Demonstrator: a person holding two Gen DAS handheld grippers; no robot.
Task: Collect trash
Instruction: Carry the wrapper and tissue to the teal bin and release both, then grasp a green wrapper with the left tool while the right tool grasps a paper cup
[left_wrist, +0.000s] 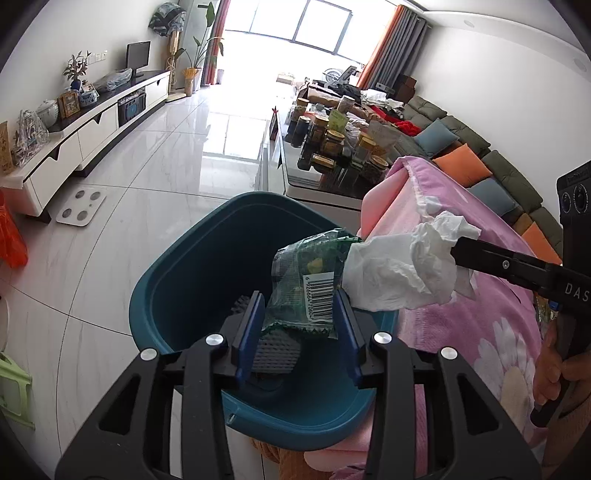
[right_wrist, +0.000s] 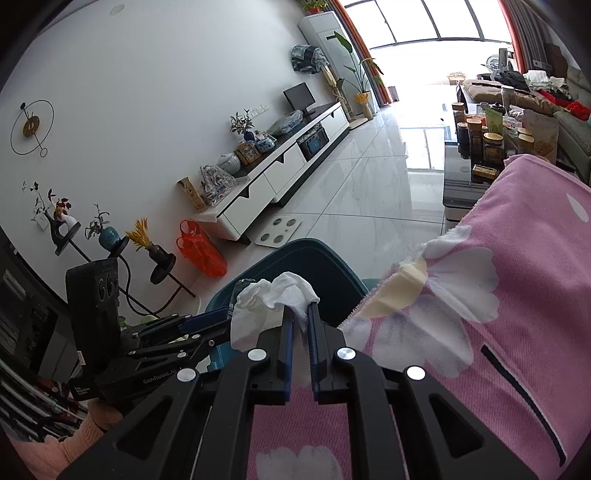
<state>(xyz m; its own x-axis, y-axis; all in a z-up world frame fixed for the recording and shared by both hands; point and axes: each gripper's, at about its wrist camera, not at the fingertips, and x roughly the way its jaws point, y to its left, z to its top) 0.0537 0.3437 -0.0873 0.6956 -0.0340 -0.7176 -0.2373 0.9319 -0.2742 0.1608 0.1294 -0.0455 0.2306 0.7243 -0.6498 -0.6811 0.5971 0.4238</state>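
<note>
We hold two pieces of trash above the teal bin (left_wrist: 207, 258), which stands on the floor just beside the pink flowered blanket (left_wrist: 491, 295).

The left hand-held gripper (left_wrist: 299, 317) stands at a narrow setting with its pads pressed on a green snack wrapper (left_wrist: 306, 280). The wrapper hangs directly over the bin opening, so we judge the coming move to be a release straight down. Its long axis runs away from the fingers, up and to the right in the left wrist view.

The right hand-held gripper (right_wrist: 300, 314) is all but closed on a crumpled white tissue (right_wrist: 269, 299). The tissue sits over the near rim of the bin, touching or just beside the wrapper; we cannot tell which. The left hand-held gripper is nearer the bin centre.

Legible writing:
- Wrapper: a barcode with partly readable digits.
- Right device body: "DAS", cut off at the frame edge.
- Left device arm: "GenRobot.AI".
</note>
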